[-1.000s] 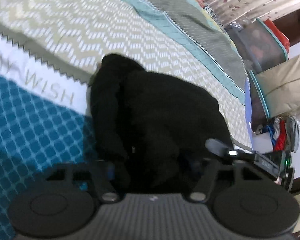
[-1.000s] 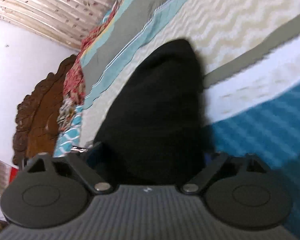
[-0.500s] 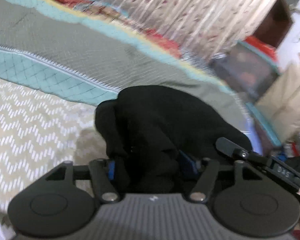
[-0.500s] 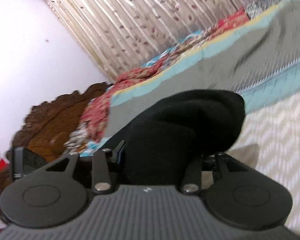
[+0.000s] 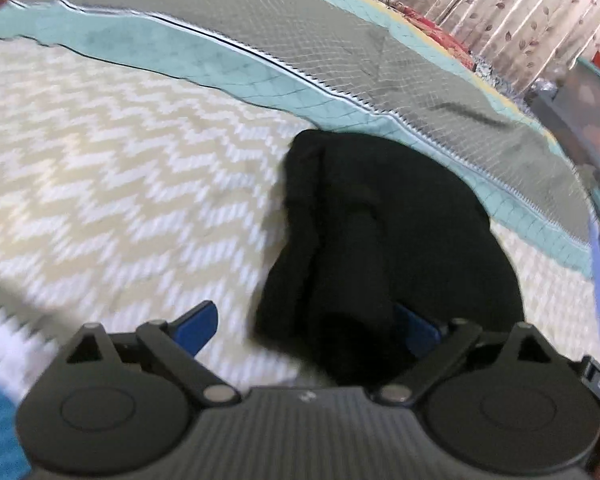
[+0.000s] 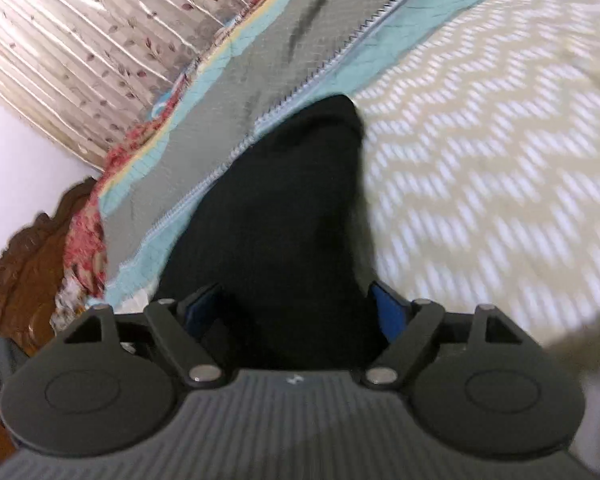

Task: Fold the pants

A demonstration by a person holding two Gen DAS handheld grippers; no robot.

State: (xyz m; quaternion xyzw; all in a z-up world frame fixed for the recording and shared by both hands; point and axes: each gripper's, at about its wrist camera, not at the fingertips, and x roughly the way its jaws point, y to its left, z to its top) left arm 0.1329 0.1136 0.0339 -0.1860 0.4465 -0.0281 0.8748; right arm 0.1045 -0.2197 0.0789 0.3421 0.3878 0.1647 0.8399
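The black pants (image 5: 384, 232) lie bunched on the zigzag-patterned bedspread (image 5: 111, 176), reaching back to its teal band. My left gripper (image 5: 308, 326) is open with its blue pads spread wide; the near end of the pants lies between them against the right pad. In the right wrist view the pants (image 6: 283, 216) run away from my right gripper (image 6: 295, 304). Its blue pads are spread apart on either side of the cloth, so it is open.
A grey quilted blanket with a teal border (image 5: 340, 52) lies across the far side of the bed. Floral curtains (image 6: 79, 32) hang behind. A carved wooden headboard (image 6: 23, 264) is at the left. Storage boxes (image 5: 592, 112) stand at the far right.
Both grippers carried the pants across the bed from the blue patterned part to the zigzag part, lowered them, and opened. The pants now lie on the bedspread.
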